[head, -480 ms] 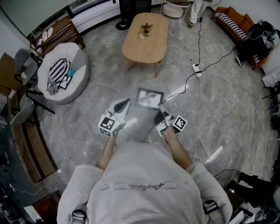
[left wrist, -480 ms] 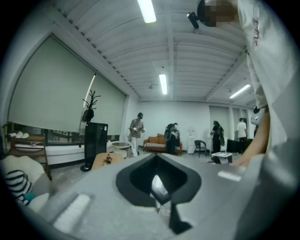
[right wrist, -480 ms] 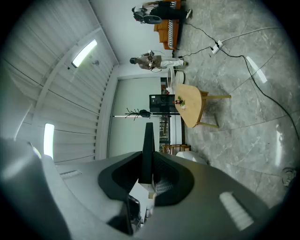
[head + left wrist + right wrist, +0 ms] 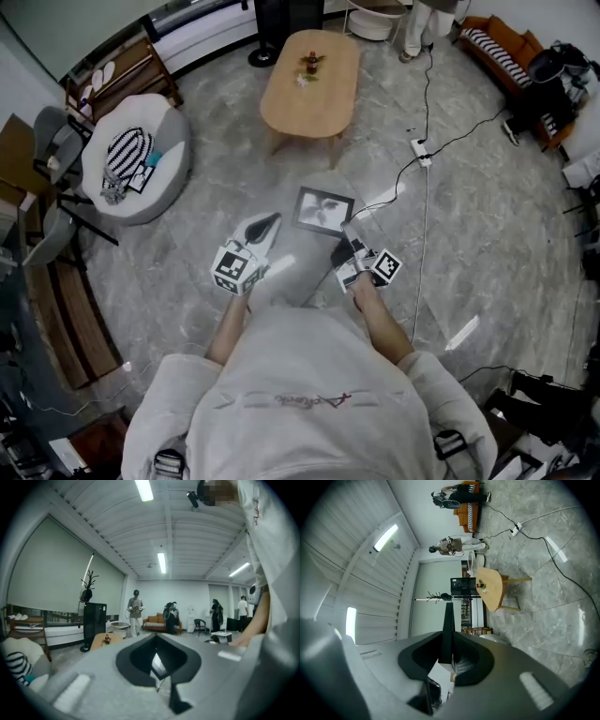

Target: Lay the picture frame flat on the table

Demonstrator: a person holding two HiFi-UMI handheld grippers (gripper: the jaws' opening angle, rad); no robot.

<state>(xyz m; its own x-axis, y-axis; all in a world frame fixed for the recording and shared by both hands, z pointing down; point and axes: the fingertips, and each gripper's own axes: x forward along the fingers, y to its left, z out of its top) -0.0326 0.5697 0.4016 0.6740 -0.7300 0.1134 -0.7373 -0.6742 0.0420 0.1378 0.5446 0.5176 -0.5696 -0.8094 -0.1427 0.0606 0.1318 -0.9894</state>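
Note:
A dark-framed picture frame (image 4: 322, 210) hangs over the marble floor in front of me, held by its near right edge in my right gripper (image 4: 345, 241), which is shut on it. In the right gripper view the frame (image 4: 448, 620) shows edge-on as a thin dark bar clamped between the jaws. My left gripper (image 4: 270, 222) floats just left of the frame, its jaws drawn to a point with nothing in them. The oval wooden table (image 4: 312, 89) stands farther ahead, with a small flower ornament (image 4: 311, 63) on top.
A white beanbag (image 4: 136, 155) with a striped cushion lies at the left, with a wooden bench (image 4: 66, 309) nearer me. A power strip (image 4: 421, 148) and black cables cross the floor at the right. An orange sofa (image 4: 502, 45) stands far right. Several people (image 4: 135, 613) stand across the room.

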